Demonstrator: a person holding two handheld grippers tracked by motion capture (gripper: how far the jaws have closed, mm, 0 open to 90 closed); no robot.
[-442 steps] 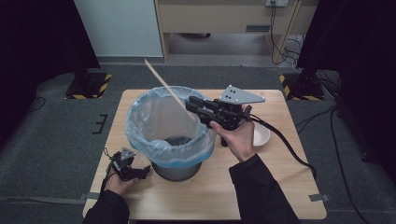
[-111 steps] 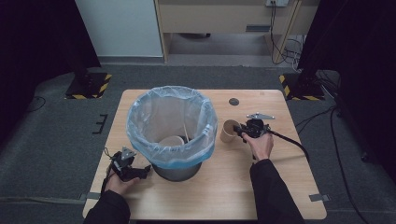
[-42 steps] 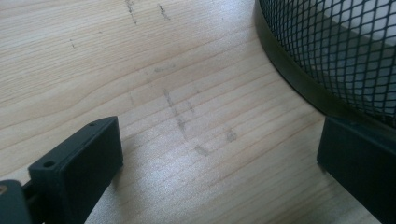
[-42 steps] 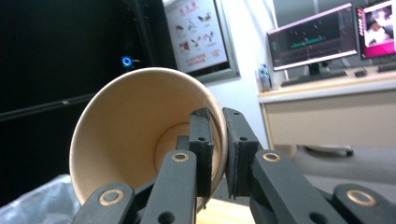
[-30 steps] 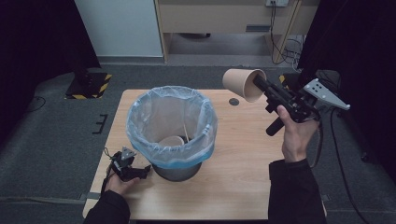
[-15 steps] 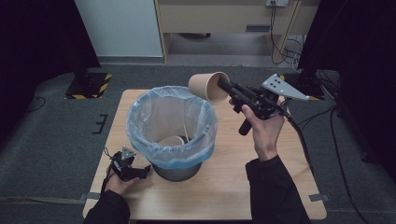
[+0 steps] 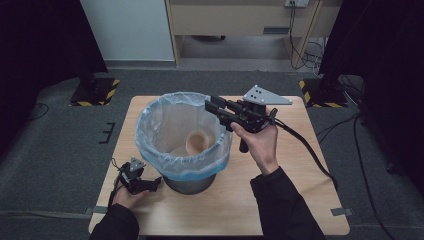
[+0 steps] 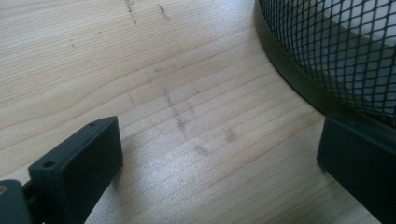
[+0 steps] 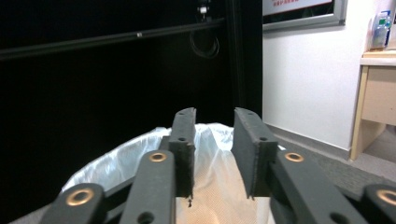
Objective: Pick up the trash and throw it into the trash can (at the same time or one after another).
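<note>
Wooden table (image 7: 295, 165), lined bin (image 7: 182, 137) centre, paper cup (image 7: 198, 141) inside. Right gripper (image 7: 214, 107) at two o'clock, jaws parted, empty. Left gripper (image 7: 150, 183) at seven o'clock, jaws wide apart.

No text you could read out appears anywhere here. In the right gripper view, a framed notice board (image 9: 301, 10) hangs on the white wall at the top right, and it carries a strip of red lettering too small and cropped to make out. On the desk (image 9: 379, 59) at the far right edge stands a bottle (image 9: 382, 27) with a blue and green label, blurred beyond reading. In the high view, yellow and black hazard stripes (image 7: 109, 91) mark the stand bases on the floor; they bear no words.
</note>
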